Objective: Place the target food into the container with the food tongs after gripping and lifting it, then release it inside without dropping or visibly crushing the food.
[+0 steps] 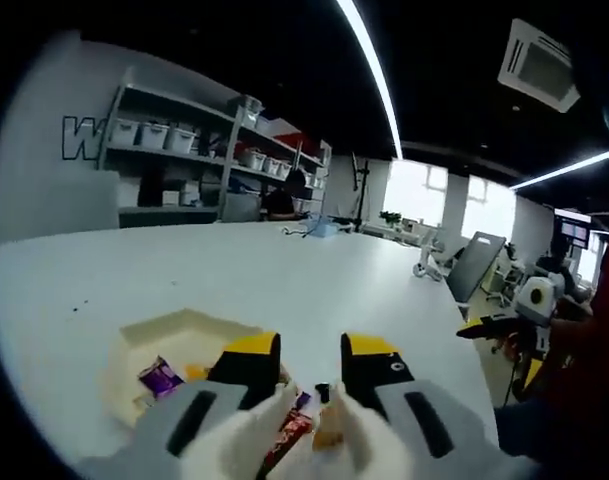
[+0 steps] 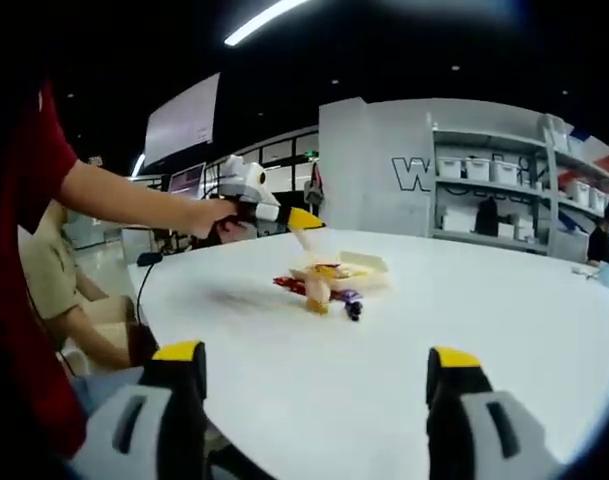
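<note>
A small yellow snack (image 2: 317, 293) hangs in the white tongs (image 2: 310, 250) just above the table, beside the beige container (image 2: 356, 271), not inside it. In the left gripper view the same snack (image 1: 328, 432) sits between the white tong tips (image 1: 274, 425), close to a red wrapper (image 1: 287, 438). A purple wrapper (image 1: 160, 377) lies in the container (image 1: 174, 335); another purple one (image 2: 350, 301) and a red one (image 2: 289, 286) lie on the table by its near edge.

The left gripper (image 1: 309, 372) has its jaws pressed against the tongs' two arms, squeezing them onto the snack. From the right gripper view it (image 2: 267, 205) is seen held in a person's hand (image 2: 206, 216) above the container. The right gripper (image 2: 316, 385) hovers well apart from the food, jaws spread wide with nothing between them.

The table (image 1: 284, 275) is a broad, glossy white surface with a rounded edge. Behind it stand metal shelves (image 1: 199, 150) with white bins against a grey wall with large letters. Long light strips (image 1: 374, 70) cross a dark ceiling, and bright windows (image 1: 424, 195) line the far side. A person in beige (image 2: 59, 290) sits at the table's edge.
</note>
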Action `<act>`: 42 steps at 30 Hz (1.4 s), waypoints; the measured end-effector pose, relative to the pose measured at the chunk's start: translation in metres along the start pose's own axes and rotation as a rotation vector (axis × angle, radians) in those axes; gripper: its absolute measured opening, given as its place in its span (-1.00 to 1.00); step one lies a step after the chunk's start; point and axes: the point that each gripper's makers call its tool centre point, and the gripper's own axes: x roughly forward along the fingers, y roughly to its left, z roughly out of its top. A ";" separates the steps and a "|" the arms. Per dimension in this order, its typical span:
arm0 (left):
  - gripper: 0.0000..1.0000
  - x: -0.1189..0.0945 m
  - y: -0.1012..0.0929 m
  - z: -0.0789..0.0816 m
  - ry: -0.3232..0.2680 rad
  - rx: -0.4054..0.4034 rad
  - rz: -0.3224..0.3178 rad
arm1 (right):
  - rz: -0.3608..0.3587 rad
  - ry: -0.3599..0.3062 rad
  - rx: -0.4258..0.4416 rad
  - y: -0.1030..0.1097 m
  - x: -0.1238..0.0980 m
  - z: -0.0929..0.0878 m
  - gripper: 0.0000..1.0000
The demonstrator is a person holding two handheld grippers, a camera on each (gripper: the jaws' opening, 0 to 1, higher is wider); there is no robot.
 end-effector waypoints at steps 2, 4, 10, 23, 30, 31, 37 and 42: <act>-0.54 0.001 0.001 -0.002 0.009 0.002 -0.001 | 0.001 0.005 0.004 0.000 0.000 -0.002 0.81; -0.51 0.004 -0.005 -0.011 0.034 0.029 -0.020 | 0.003 0.009 0.007 0.000 0.001 -0.002 0.81; -0.46 0.018 -0.024 -0.035 0.072 0.027 -0.066 | 0.006 0.019 0.012 0.000 0.004 -0.004 0.81; -0.41 0.045 -0.028 -0.058 0.120 0.084 -0.080 | 0.006 0.032 0.015 -0.001 0.004 -0.007 0.81; -0.40 0.051 -0.030 -0.067 0.162 0.106 -0.047 | 0.013 0.043 0.011 -0.001 0.006 -0.010 0.81; -0.40 0.052 -0.031 -0.068 0.172 0.113 -0.043 | 0.013 0.044 0.012 -0.001 0.007 -0.010 0.81; -0.40 0.060 -0.028 -0.068 0.207 0.029 0.027 | 0.019 0.047 0.009 0.000 0.009 -0.010 0.80; -0.40 0.066 -0.027 -0.070 0.240 -0.001 0.095 | 0.016 0.055 0.011 -0.002 0.009 -0.014 0.79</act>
